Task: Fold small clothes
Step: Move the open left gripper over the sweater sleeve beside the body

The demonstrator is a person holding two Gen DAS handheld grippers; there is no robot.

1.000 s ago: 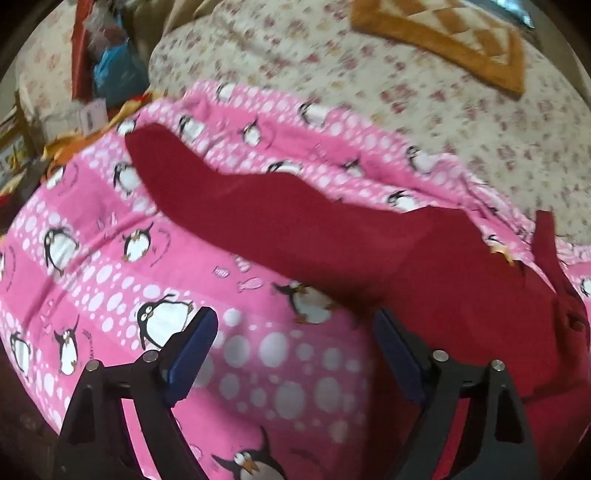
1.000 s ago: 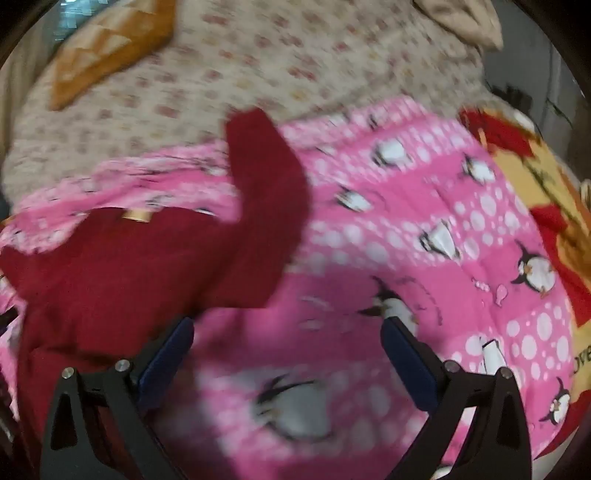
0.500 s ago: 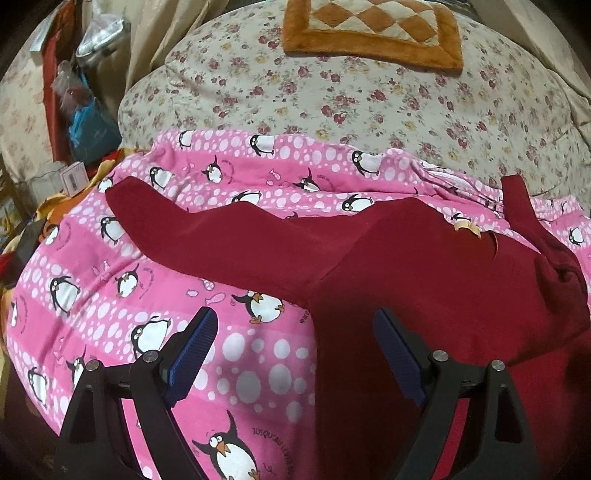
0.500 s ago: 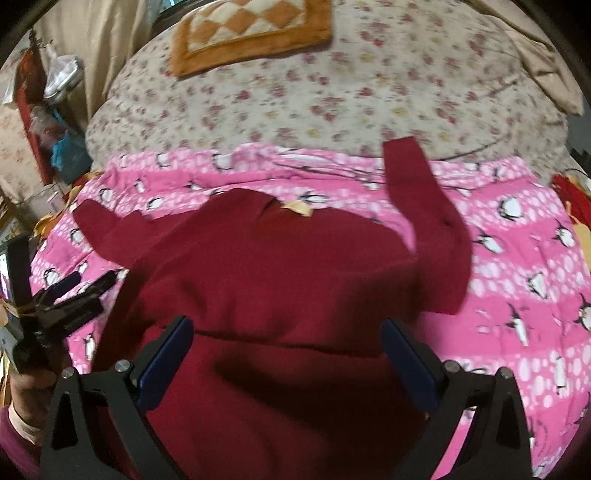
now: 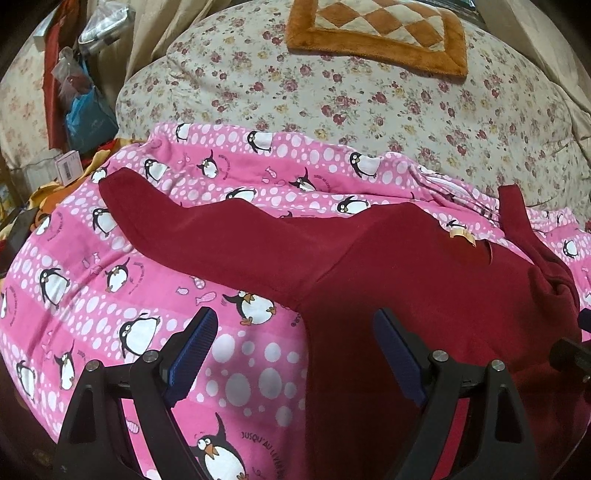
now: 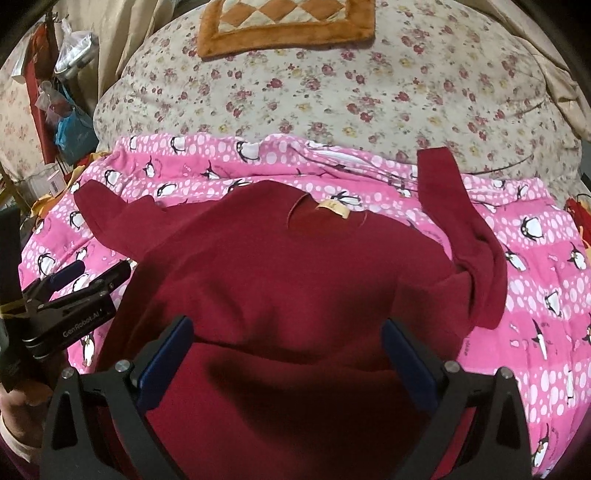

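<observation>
A small dark red sweater (image 6: 288, 280) lies spread on a pink penguin-print blanket (image 6: 546, 258), its neck label (image 6: 334, 208) facing up. Its left sleeve (image 5: 221, 236) stretches out flat to the left. The right sleeve (image 6: 465, 236) is bent, with its cuff pointing away. My left gripper (image 5: 291, 354) hovers open over the sweater's left side edge and the blanket, holding nothing. My right gripper (image 6: 288, 362) stands open above the sweater's lower body. The left gripper (image 6: 88, 273) also shows at the left of the right wrist view.
Behind the blanket lies a floral quilt (image 5: 369, 103) with an orange checked cushion (image 5: 380, 33) on it. Bags and boxes (image 5: 85, 110) crowd the far left, beyond the bed's edge. A red and yellow cloth (image 6: 576, 218) peeks in at the right.
Both grippers have pulled back and turned toward the sweater's middle, so the whole garment now shows. The right gripper view swung left from the right sleeve to the body.
</observation>
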